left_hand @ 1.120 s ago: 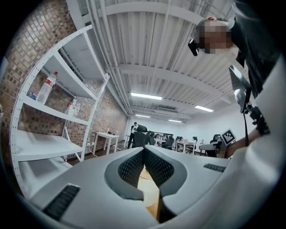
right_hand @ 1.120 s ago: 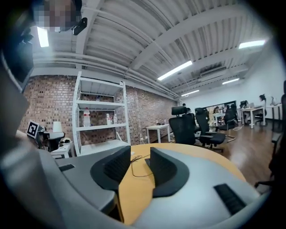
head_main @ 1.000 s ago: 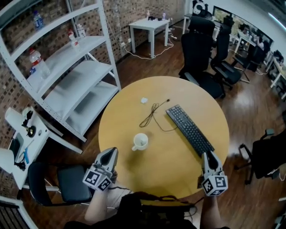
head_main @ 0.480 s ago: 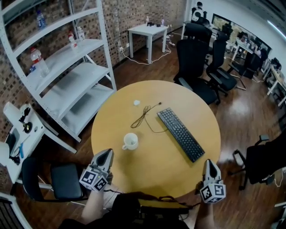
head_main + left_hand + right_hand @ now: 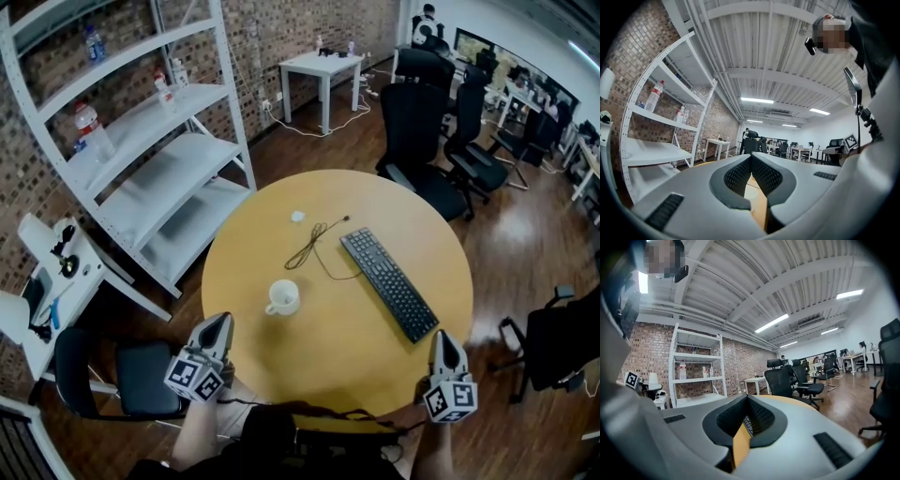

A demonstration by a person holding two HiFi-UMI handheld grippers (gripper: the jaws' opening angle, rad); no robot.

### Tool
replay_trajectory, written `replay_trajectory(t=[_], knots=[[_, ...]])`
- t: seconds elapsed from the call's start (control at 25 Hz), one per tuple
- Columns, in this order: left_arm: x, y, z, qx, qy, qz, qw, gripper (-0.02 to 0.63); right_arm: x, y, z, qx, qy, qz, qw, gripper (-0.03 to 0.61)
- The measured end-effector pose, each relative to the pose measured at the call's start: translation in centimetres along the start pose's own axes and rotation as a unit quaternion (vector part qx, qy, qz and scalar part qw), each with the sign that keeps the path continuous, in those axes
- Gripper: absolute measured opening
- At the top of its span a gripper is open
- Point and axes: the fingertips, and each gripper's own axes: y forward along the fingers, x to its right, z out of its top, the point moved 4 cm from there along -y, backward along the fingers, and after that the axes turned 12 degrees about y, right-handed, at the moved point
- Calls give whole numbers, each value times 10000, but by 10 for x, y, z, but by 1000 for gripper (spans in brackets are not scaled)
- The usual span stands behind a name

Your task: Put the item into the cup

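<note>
Left tool (image 5: 223, 320) and right tool (image 5: 441, 337) hover at the bench's (image 5: 356, 366) near edge, jaws together; one should open before reaching the item (image 5: 298, 216).

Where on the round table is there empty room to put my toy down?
The widest bare patch is the near part of the table, between the cup and the keyboard. Crowded: the far middle, with the cable and small white item.

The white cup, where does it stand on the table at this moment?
In the head view, the white cup stands on the left half of the round table, left of the keyboard and on the near side of the black cable.
</note>
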Motion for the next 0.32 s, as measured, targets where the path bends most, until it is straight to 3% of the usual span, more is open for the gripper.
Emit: replay_trajectory(t=[0.32], knots=[[-3, -2, -4, -88, -13, -9, 10000, -6, -6, 5, -6, 25, 19, 10, 10000, 6]])
